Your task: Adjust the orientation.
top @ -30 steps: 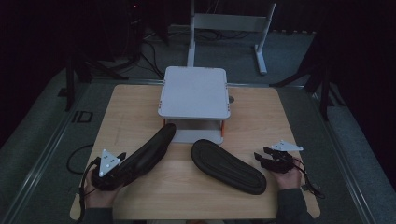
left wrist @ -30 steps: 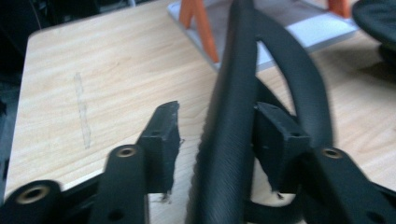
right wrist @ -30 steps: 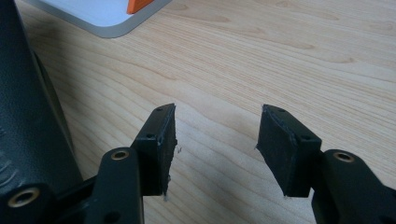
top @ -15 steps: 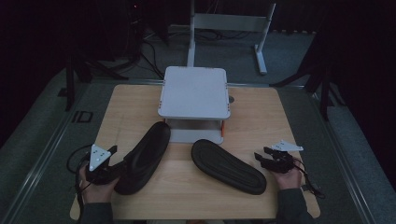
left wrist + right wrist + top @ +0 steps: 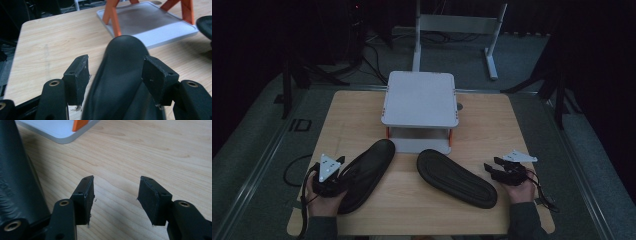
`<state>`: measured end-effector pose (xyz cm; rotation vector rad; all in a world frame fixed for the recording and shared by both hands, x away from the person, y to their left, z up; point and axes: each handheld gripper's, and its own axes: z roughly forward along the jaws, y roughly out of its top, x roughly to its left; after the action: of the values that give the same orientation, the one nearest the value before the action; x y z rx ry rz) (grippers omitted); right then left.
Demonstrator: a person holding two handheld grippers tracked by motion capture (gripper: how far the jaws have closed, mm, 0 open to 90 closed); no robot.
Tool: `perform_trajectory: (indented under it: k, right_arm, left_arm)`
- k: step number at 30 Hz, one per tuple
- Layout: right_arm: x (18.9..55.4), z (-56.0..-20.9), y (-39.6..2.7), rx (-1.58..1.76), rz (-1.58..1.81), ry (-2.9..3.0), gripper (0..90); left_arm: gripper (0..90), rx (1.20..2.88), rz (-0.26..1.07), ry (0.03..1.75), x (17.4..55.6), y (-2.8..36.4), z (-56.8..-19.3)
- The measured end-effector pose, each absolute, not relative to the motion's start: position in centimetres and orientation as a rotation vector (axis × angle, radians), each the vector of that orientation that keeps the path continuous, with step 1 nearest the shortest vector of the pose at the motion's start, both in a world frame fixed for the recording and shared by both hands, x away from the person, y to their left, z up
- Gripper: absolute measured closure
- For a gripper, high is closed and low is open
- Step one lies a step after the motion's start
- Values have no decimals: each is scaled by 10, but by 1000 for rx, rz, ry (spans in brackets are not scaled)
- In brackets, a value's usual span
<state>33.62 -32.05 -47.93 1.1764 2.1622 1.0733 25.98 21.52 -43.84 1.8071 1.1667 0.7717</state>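
The left slipper lies lengthwise between the left gripper's parted fingers—just opening, pads clear—toe toward the worktop's far edge.

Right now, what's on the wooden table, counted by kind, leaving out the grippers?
Black slippers: 2, the left slipper and the right slipper
Grey two-tier stand with orange legs: 1, the stand
Total: 3 things on the table
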Motion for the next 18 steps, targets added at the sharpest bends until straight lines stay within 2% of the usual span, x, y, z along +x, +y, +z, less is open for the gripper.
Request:
perform_trajectory:
  k: [18]
  right_arm:
    - [315,-455,-290,1014,1166,2223,452]
  left_arm:
    - [390,1882,705,1038,265,166,-441]
